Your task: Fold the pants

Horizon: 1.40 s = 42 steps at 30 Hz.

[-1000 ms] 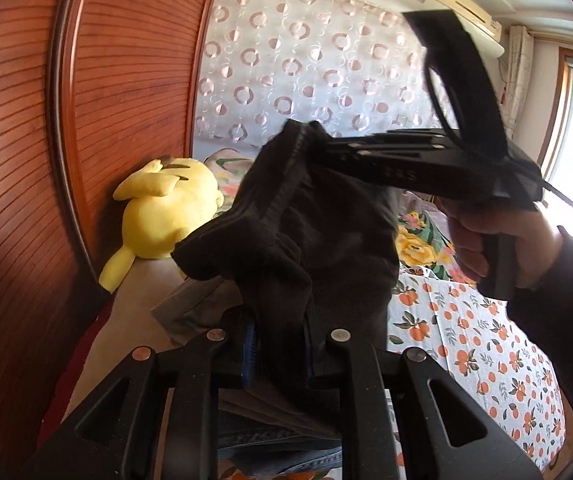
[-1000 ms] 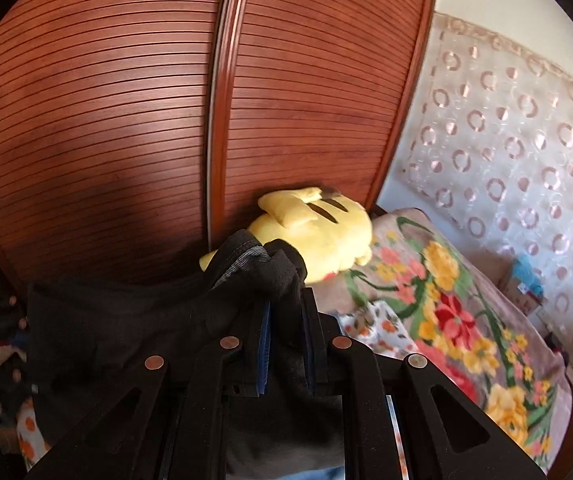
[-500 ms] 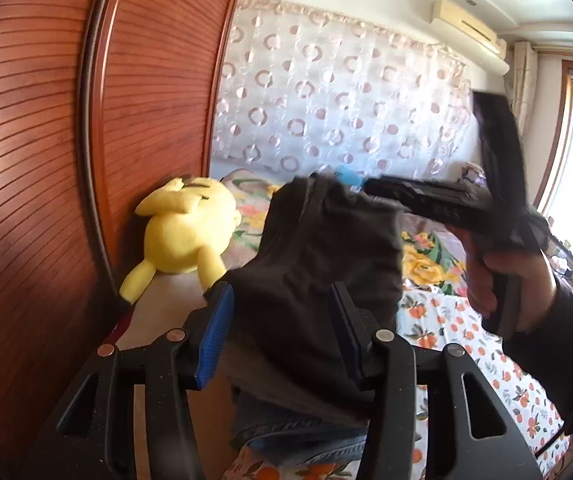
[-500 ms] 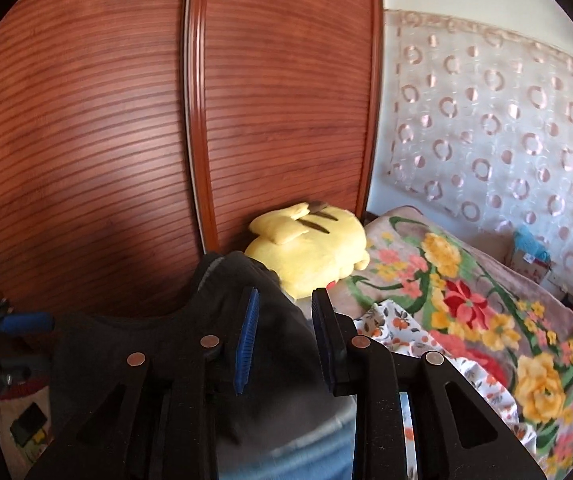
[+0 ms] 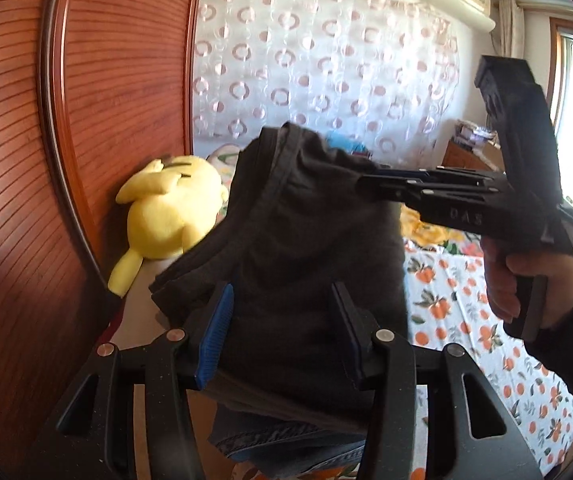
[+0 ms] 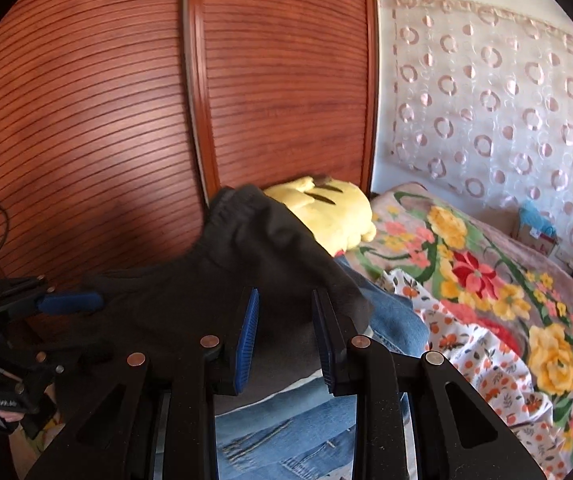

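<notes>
Dark grey pants (image 5: pixel 306 248) sit bunched up on a pile of blue jeans (image 5: pixel 278 440) on the bed. My left gripper (image 5: pixel 281 292) is open, its blue pads wide apart on either side of the cloth without pressing it. The right gripper (image 5: pixel 360 184) comes in from the right, its tips at the pants' upper edge. In the right wrist view the right gripper (image 6: pixel 285 294) is open too, with the pants (image 6: pixel 246 256) lying between and beyond its pads. A blue pad (image 6: pixel 70 303) of the left gripper shows at the far left.
A yellow plush toy (image 5: pixel 170 216) lies against the ribbed wooden wardrobe door (image 5: pixel 118 80) just behind the pants. An orange-print sheet (image 5: pixel 466 320) and a floral blanket (image 6: pixel 486 280) cover the bed to the right. A person's hand (image 5: pixel 526 284) holds the right gripper's handle.
Both grippers were shut on the pants a second ago and have opened. The pants have dropped out of the grips and now rest on the jeans pile.
</notes>
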Motion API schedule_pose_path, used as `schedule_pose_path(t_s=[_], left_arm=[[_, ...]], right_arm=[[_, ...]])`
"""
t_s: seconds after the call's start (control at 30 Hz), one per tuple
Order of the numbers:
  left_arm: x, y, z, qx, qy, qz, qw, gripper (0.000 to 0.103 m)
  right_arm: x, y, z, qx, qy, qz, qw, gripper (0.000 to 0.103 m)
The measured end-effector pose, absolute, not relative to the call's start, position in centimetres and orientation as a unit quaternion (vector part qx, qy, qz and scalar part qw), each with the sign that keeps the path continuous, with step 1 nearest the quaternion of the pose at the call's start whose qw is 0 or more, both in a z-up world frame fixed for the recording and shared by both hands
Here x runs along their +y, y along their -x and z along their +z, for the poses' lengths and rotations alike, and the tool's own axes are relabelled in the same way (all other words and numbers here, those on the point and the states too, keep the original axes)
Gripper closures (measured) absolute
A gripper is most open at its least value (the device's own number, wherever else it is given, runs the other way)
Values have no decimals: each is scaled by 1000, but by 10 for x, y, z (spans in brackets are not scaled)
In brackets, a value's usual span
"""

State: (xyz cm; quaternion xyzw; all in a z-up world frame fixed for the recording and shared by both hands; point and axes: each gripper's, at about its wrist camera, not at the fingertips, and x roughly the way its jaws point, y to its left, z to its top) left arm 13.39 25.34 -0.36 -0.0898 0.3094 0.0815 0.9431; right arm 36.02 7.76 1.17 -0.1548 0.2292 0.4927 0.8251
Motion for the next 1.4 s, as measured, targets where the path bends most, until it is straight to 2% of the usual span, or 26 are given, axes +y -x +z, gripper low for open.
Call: schedule_pose_path(t_s=[0.37,0.83,0.93,0.97,1.0,1.13,1.2,1.4], left_arm=[[244,-136,-8,323,82,93,938,53],[201,-135,11,308,54,70,947,52],[184,-139,13,305,51,55,949,39],[178,-139,13,301,49,51,951,32],[171,-139,15,298,47,47,952,25],[139,-144,21,286,35,28,957,23],[126,-144,24,277,35,18,960,17],[85,-137,34,257,41,-24,965,15]], right_arm=[[84,-363,12,245,141,488,826,75],[14,-322,15,245,112,436,858,75],[-9,-306,14,243,109,418,868,75],[-17,-300,14,242,108,412,872,74],[-28,-294,15,241,105,404,876,73],[-63,-268,18,236,93,373,893,61],[-85,-252,19,233,86,353,902,54],[-140,-194,27,211,74,277,935,35]])
